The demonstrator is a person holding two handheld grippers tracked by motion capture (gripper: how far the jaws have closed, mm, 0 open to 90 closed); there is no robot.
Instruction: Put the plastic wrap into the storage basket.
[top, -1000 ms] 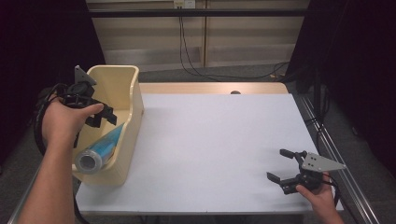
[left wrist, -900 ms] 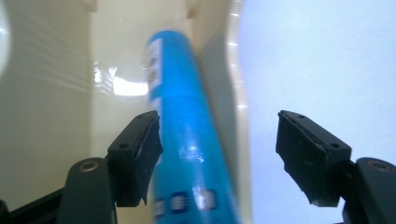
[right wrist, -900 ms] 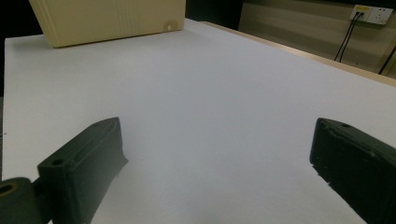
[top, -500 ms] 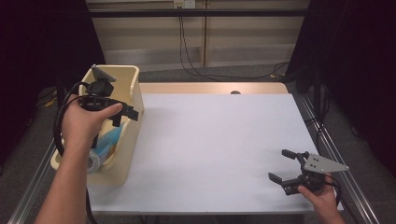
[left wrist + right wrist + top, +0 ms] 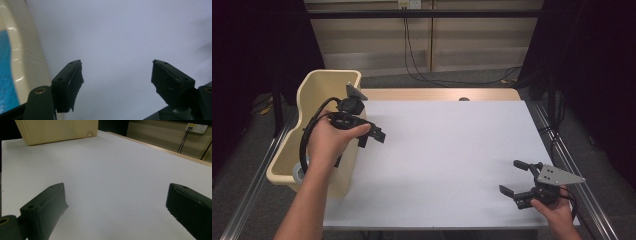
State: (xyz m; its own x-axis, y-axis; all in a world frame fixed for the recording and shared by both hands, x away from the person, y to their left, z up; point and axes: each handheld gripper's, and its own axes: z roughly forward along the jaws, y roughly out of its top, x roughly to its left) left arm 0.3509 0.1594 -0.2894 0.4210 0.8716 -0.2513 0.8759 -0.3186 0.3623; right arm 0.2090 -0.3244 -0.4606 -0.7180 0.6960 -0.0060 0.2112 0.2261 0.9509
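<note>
Hovering over the rim of one cream plastic bin [image 5: 307,95] at the white surface's [image 5: 452,150] left edge, the left gripper [image 5: 371,135] has its jaws spread and empty; they have just been opening. One blue-wrapped cylinder [image 5: 299,172] with a silvery end lies inside the bin near its front end. It looks light and slippery; gripping across its middle seems safest. The right gripper [image 5: 517,177] rests with its jaws wide apart, holding nothing.
</note>
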